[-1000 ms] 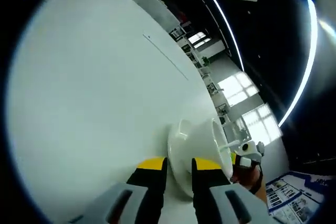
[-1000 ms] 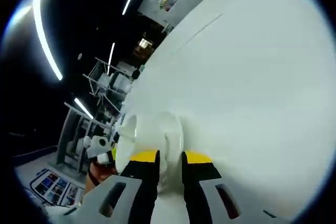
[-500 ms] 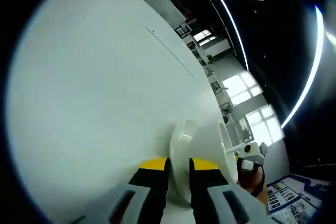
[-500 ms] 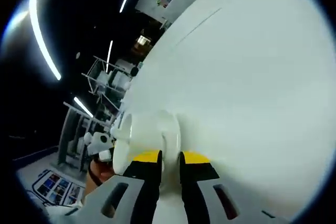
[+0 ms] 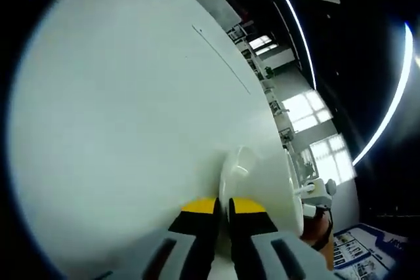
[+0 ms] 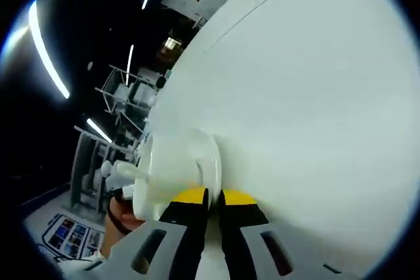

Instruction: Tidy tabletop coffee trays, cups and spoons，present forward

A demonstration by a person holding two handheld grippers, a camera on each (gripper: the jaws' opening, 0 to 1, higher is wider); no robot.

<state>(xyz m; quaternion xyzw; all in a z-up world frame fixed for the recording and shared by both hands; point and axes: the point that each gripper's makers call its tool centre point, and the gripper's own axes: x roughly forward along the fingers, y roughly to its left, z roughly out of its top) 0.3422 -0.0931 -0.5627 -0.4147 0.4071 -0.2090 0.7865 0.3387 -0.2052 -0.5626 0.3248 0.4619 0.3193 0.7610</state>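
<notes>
In the left gripper view the left gripper (image 5: 223, 209) at 6 o'clock has its yellow-tipped fingers (image 5: 199, 209) pinched onto the rim of a white ceramic saucer (image 5: 279, 188), which carries a white ceramic cup (image 5: 237, 162) over the plain white table (image 5: 125, 109). At 4 o'clock the other gripper (image 5: 315, 193) meets the saucer's far edge. In the right gripper view the right gripper (image 6: 214, 200) at 6 o'clock clamps the saucer (image 6: 211, 165) too, with the cup (image 6: 167, 165) at 8 o'clock beside it, over the table (image 6: 315, 109)
</notes>
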